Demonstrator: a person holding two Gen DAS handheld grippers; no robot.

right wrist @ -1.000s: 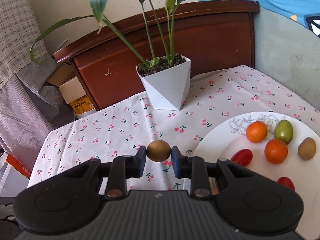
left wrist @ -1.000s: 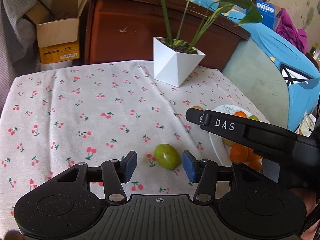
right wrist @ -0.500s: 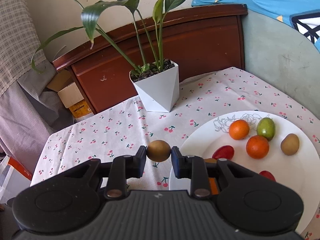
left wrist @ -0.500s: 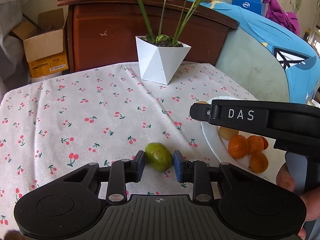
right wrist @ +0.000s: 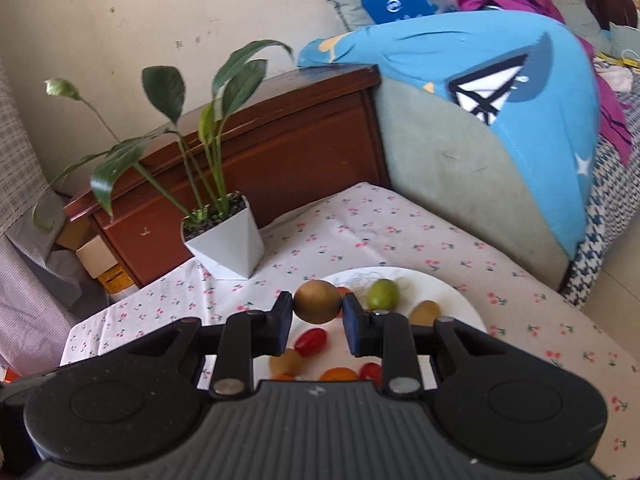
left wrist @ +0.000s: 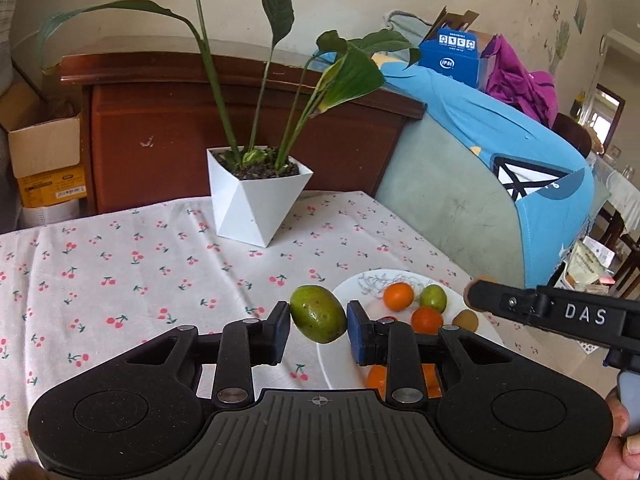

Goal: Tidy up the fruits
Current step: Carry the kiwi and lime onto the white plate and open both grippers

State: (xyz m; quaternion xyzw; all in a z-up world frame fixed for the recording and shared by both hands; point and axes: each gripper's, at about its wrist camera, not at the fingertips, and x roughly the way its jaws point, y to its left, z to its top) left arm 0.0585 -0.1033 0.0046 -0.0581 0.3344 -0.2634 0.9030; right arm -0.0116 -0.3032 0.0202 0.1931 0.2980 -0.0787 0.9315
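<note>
Through the left wrist camera, my left gripper (left wrist: 318,326) had its pads pressed on either side of a green fruit (left wrist: 318,314), lifted clear of the cherry-print cloth (left wrist: 120,280) beside the white plate (left wrist: 348,288). The fruit sat tilted between narrow pads; I judged it might roll out if I swung fast. The right gripper's finger (left wrist: 520,306) reached in over the plate, so the two tools could clash there.

Through the right wrist camera, my right gripper (right wrist: 318,314) pinched a round brown fruit (right wrist: 318,302) above the plate (right wrist: 456,296), which already carried several fruits. Dropped from height, I reckoned, it might bounce, scatter them, or roll off the rim.
</note>
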